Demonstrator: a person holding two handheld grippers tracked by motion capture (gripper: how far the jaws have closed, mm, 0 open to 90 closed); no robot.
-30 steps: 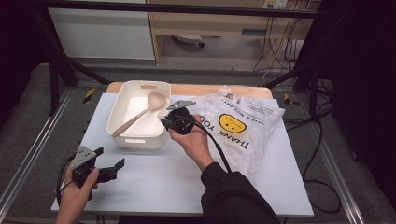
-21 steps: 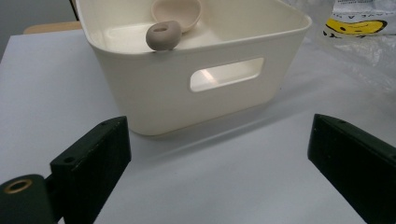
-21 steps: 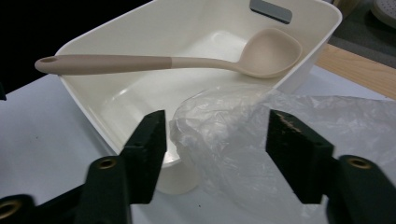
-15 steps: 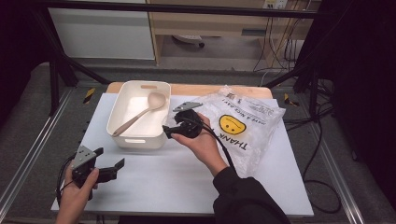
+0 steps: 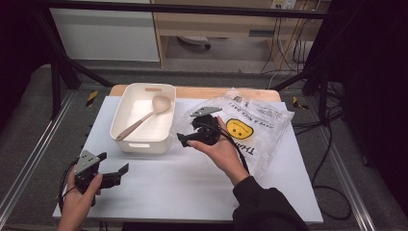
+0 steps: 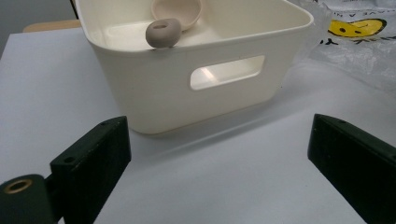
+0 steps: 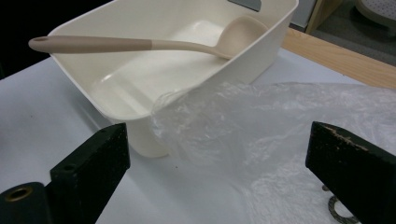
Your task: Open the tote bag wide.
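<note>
Right, my right gripper (image 5: pixel 184 139) has just been opening its jaws, nothing between them, clear plastic bag (image 5: pixel 255 127) lying loose just past them; left gripper (image 5: pixel 115 173) wide open, empty. Risk: closing catches only film, slips, or bumps the white bin (image 5: pixel 139 144) with its ladle (image 5: pixel 144 117). Table (image 5: pixel 192 187) free in front

High view: table (image 5: pixel 192 192) brightly lit from above, surroundings fall into deep dark; image soft, grainy. Gripper views: even light, soft shadow under tub (image 6: pixel 187 93), mild glare on plastic bag (image 7: pixel 280 140); near jaws blurred, edges slightly stretched.
</note>
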